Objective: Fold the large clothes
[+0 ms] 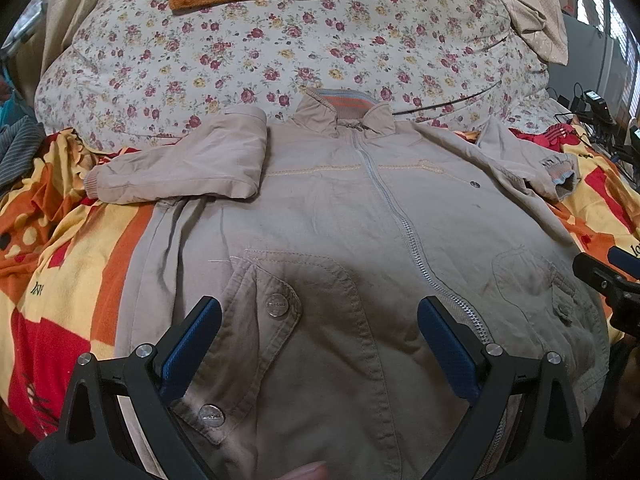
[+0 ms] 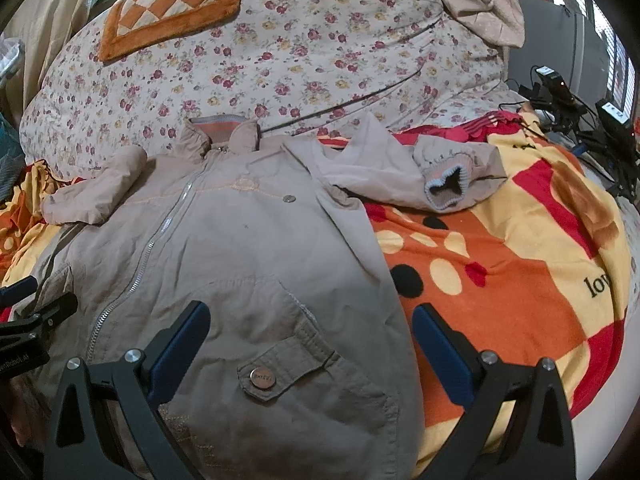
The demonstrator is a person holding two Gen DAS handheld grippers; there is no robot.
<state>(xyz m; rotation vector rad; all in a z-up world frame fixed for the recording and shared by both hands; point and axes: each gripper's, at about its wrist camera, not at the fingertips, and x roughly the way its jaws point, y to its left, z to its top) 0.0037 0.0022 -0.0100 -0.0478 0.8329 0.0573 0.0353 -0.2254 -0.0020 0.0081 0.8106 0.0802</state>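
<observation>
Between the spread jaws of the left gripper (image 1: 319, 320) lies the near left pocket of the beige jacket (image 1: 340, 216), its snap button (image 1: 277, 305) just inside the left finger and the zipper (image 1: 404, 224) running past the right one; the jaws are wide open and hold nothing. The right gripper (image 2: 311, 326) hangs likewise, jaws parted and empty, over the near right pocket flap (image 2: 288, 364), with the jacket's right edge passing between its fingers. The jacket lies face up and zipped on a bright orange, red and yellow blanket (image 2: 500, 280) on the bed, collar (image 1: 340, 110) at the far end against a floral duvet (image 1: 280, 48). The left sleeve (image 1: 180, 172) is already laid across toward the chest; the right sleeve (image 2: 404, 178) sprawls out to the right, its ribbed cuff (image 2: 448, 188) gaping. The likely trouble, as I judge it, is a pinch that takes only the top layer at the hem, so the back panel drags and bunches. The blanket could be caught too, and the loose right sleeve could end up trapped crooked inside the fold.
</observation>
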